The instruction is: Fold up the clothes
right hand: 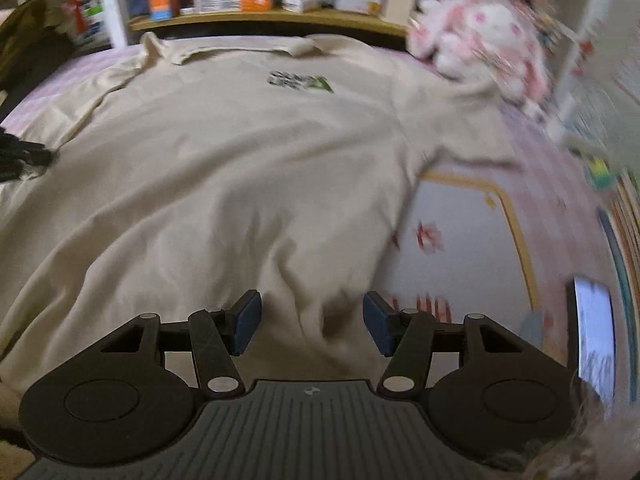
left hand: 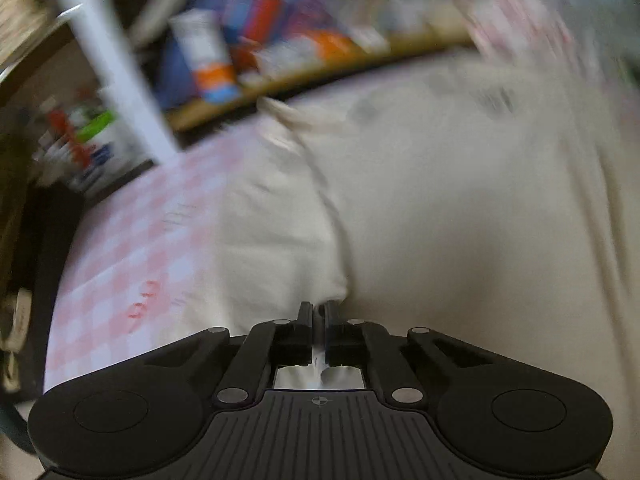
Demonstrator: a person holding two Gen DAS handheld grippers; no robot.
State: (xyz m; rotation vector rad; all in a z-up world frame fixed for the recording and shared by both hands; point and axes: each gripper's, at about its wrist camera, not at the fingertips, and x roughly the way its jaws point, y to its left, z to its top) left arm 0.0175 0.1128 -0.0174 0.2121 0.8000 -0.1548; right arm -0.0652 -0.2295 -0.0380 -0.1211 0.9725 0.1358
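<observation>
Left tongs [left hand: 318, 314] together, clamped on a fold of the beige T-shirt [right hand: 224, 168] at its left side. Right tongs [right hand: 312, 322] apart — over the hem, nothing between the pads. Shirt lies flat on the pink checked bed [left hand: 132, 248], collar toward the bookshelf [right hand: 272, 16].

Gripper: the black two-finger left gripper [left hand: 318, 312] sits near, its jaws closed on a fold of cloth.
Garment: a cream cotton shirt [left hand: 440, 208] spreads from the fingertips to the far right, a seam running away from the pinch.
Surface: a pink-and-white checked bedsheet [left hand: 132, 248] shows on the left.
Background: a wooden shelf [left hand: 304, 76] of blurred colourful boxes stands far.
</observation>
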